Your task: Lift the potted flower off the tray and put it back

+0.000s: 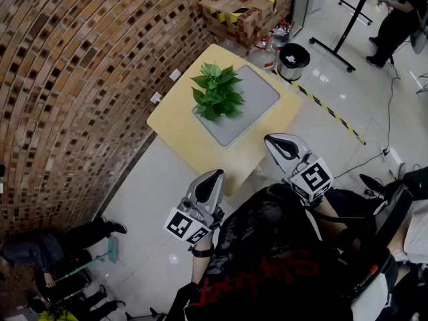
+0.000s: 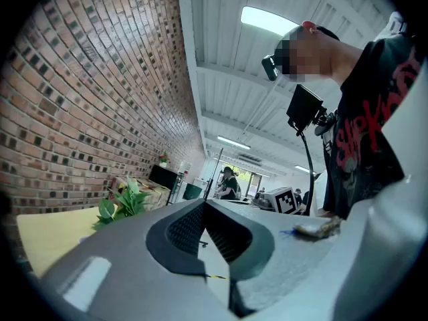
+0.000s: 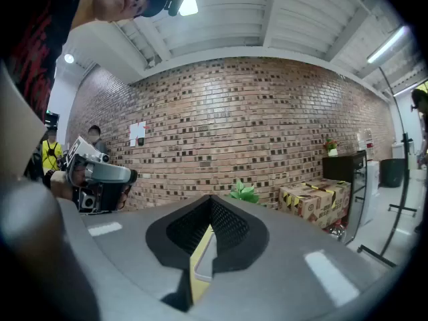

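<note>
The yellow table (image 1: pixel 179 134) stands close to the brick wall (image 1: pixel 67 79) on the left, with open floor on its right and near sides. The left gripper (image 1: pixel 214 178) and right gripper (image 1: pixel 274 141) hang by the table's near edge, each pressed together and holding nothing. The potted flower (image 1: pixel 217 92) is a bunch of green leaves. It sits on the far left part of the grey tray (image 1: pixel 259 99).

red brick wall (image 1: pixel 73 65) on left, glossy white floor (image 1: pixel 348 85) with yellow-black tape stripe (image 1: pixel 328 109). small yellow table (image 1: pixel 194 139) by wall, taped cardboard boxes (image 1: pixel 244 5) behind it, black bin (image 1: pixel 293 60) nearby, ceiling strip lights (image 2: pixel 271 20) on.
</note>
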A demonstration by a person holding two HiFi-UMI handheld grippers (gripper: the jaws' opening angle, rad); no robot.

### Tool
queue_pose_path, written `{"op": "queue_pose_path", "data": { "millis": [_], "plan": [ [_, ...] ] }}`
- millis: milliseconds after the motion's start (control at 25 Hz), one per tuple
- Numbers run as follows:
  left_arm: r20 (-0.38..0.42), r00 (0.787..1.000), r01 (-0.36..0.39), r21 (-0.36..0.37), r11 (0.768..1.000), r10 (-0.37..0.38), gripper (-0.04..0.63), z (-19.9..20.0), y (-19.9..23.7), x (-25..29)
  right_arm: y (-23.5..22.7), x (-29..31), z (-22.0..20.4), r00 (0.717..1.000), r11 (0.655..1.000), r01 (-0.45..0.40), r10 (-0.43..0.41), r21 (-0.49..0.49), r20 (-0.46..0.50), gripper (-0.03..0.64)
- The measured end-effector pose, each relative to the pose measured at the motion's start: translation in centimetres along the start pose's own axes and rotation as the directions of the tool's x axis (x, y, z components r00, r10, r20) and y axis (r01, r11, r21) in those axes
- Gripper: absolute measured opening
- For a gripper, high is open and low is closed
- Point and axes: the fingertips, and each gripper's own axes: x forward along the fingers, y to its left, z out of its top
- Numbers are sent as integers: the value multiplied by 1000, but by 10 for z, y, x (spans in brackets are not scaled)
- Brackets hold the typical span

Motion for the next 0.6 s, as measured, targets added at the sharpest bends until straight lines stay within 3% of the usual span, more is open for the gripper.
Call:
{"op": "queue_pose_path", "data": {
  "millis": [160,320,400,440,520,560,600],
  "plan": [
    [9,1000,6,0,1000,-6,-3,15,48,46,-53,39,9,1000,999,24,-24,-26,-15,11],
    [27,999,-19,-29,999,19,-3,25,81,65,-82,76,-17,997,997,-9,3,-79,-74,97],
    [26,999,-19,-37,999,20,-3,28,94,69,-94,94,-51,990,995,-18,4,-97,-143,149],
    [22,1000,-16,-38,999,17,-3,29,100,69,-100,105,-77,980,994,-29,7,-108,-201,214],
    [6,1000,-14,-34,999,15,-3,30,109,64,-108,133,-145,938,991,-74,31,-113,-345,466],
    [-1,1000,-22,-31,999,22,-3,31,113,59,-111,147,-178,912,990,-96,48,-99,-407,555],
    [-6,999,-37,-30,999,37,-3,32,117,53,-114,161,-207,890,990,-111,62,-82,-451,592]
  ]
}}
